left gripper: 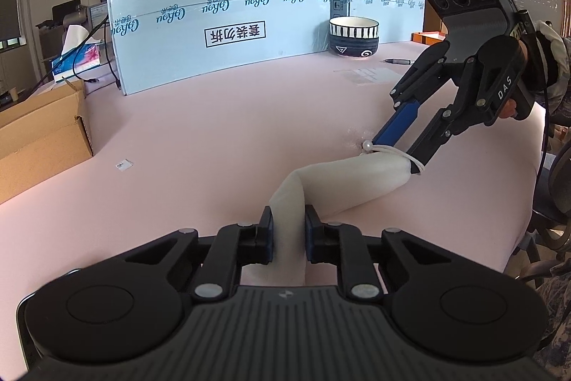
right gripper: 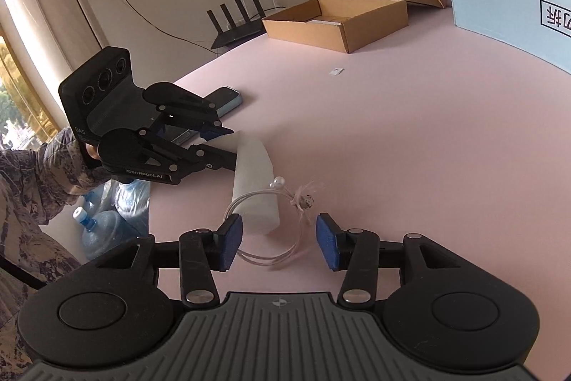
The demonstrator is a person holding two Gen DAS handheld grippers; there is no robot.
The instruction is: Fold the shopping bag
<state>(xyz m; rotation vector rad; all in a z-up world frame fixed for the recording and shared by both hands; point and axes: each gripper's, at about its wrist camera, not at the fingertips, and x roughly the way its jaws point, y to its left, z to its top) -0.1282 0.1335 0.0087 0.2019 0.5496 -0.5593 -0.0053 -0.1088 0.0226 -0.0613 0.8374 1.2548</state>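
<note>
The shopping bag [left gripper: 357, 177] is rolled into a white tube lying on the pink table [left gripper: 214, 131]. My left gripper [left gripper: 289, 231] is shut on its near end, pads pressing both sides. At the far end my right gripper [left gripper: 390, 156] stands open, with a thin elastic cord [left gripper: 389, 150] carrying a pearl bead [left gripper: 365, 143] stretched across its fingertips. In the right wrist view the right gripper [right gripper: 279, 238] is open below the roll [right gripper: 255, 174], and the cord loop [right gripper: 271, 260] hangs between its pads. There the left gripper [right gripper: 232, 149] clamps the roll's other end.
A tall blue carton [left gripper: 221, 24] walls the table's back, with a striped bowl [left gripper: 354, 36] and a pen [left gripper: 399, 61] beside it. An open cardboard box [right gripper: 339, 20], a phone [right gripper: 228, 99], a router [right gripper: 235, 24] and a small white tag [right gripper: 336, 70] lie further off. Water bottles [right gripper: 103, 227] stand on the floor.
</note>
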